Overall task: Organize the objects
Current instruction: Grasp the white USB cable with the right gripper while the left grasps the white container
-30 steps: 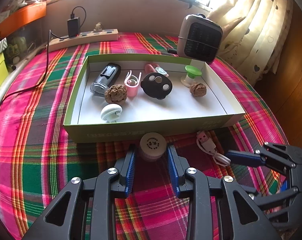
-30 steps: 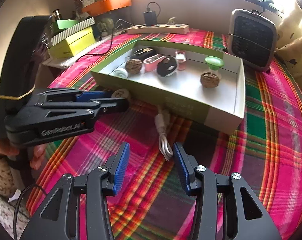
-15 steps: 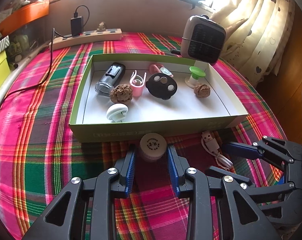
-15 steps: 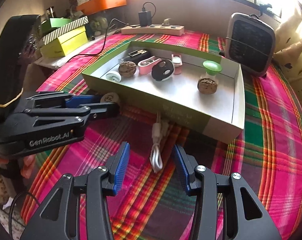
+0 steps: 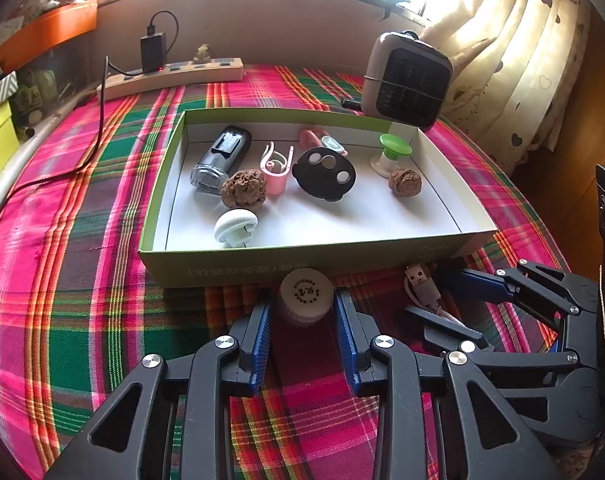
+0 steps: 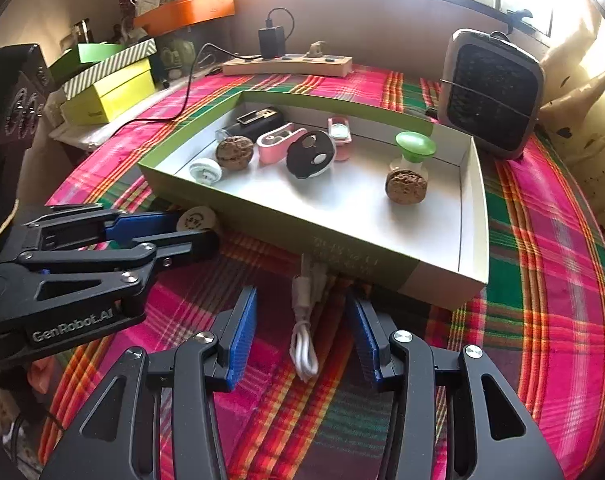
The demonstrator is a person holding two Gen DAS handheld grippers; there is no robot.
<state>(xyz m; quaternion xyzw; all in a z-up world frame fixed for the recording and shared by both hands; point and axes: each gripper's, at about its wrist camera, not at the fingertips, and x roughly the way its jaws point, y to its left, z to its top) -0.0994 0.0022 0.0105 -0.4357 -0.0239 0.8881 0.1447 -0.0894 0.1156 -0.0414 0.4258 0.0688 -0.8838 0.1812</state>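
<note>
Nearest to us, the left gripper [image 5: 304, 308] points down at the plaid pink-and-green tablecloth [image 5: 82, 280]. Its blue pads stand narrow, pressed against the two sides of a small round beige bottle cap with a printed top [image 5: 306, 294]. The right wrist view shows the same hold from the side, the cap [image 6: 196, 219] pinched at the tips of the left gripper [image 6: 198, 228].

The cap sits just in front of the near wall of a shallow green cardboard box with a white inside [image 5: 302, 258], outside it.

To the right, the right gripper [image 6: 302, 312] stands half open over a coiled white USB cable [image 6: 304, 344]. The cable lies on the cloth between the fingers, and neither pad touches it. Its plug end reaches the box's front wall [image 6: 342, 248]. From the left wrist we see that gripper [image 5: 430, 296] beside the cable [image 5: 422, 288].

Inside the box, near to far, lie:
- a white mushroom-shaped knob [image 5: 235, 226]
- a wrinkled brown walnut [image 5: 244, 189], with a second walnut [image 5: 405, 183] at the right
- a black oval piece with three round spots [image 5: 324, 174]
- a pink plastic clip [image 5: 276, 168]
- a black device with a clear end [image 5: 222, 156]
- a green-topped white stand [image 5: 392, 154], upright
- a pink and mint item [image 5: 322, 142] by the far wall

Behind the box a grey heater with a dark grille [image 5: 406, 80] stands at the right. A beige power strip [image 5: 174, 76] lies at the left with a black charger [image 5: 153, 48] plugged in. A cream curtain with hearts [image 5: 502, 60] hangs at the far right.
</note>
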